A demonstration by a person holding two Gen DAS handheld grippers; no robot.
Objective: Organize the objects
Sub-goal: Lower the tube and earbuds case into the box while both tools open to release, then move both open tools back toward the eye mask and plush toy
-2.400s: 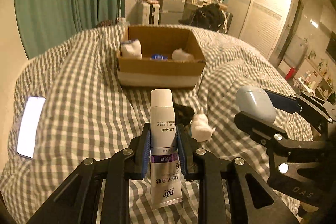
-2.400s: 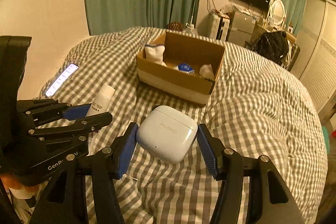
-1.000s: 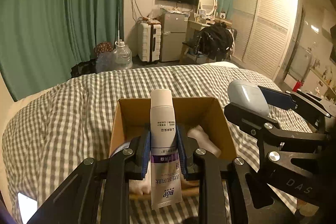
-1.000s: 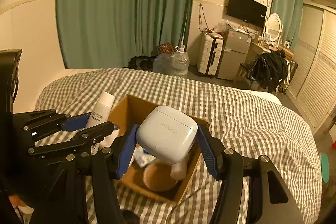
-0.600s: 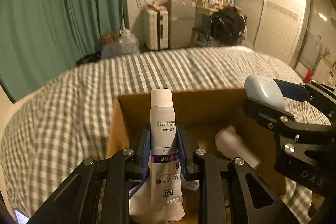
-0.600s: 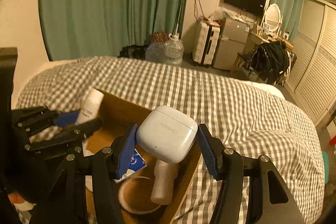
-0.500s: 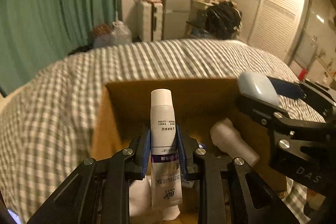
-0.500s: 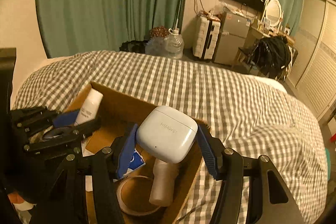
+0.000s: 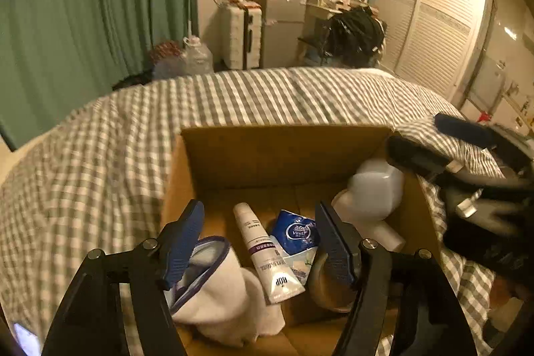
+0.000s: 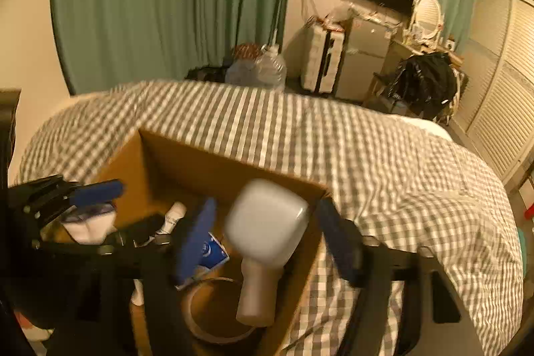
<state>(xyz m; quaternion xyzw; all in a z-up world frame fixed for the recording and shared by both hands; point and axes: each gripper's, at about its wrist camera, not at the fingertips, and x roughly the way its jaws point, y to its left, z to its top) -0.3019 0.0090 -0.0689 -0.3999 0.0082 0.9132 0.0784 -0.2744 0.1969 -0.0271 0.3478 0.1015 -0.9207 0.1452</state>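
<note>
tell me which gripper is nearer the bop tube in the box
Left. The left gripper hangs open directly over the tube; the right gripper sits over the box's right side.

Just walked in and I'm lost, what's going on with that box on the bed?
A person is sorting things into a cardboard box on the checked bed. The left tool is open above it, with the white tube lying inside, apart from its fingers. The right tool is open too; the blurred earbud case sits between its fingers over the box.
</note>
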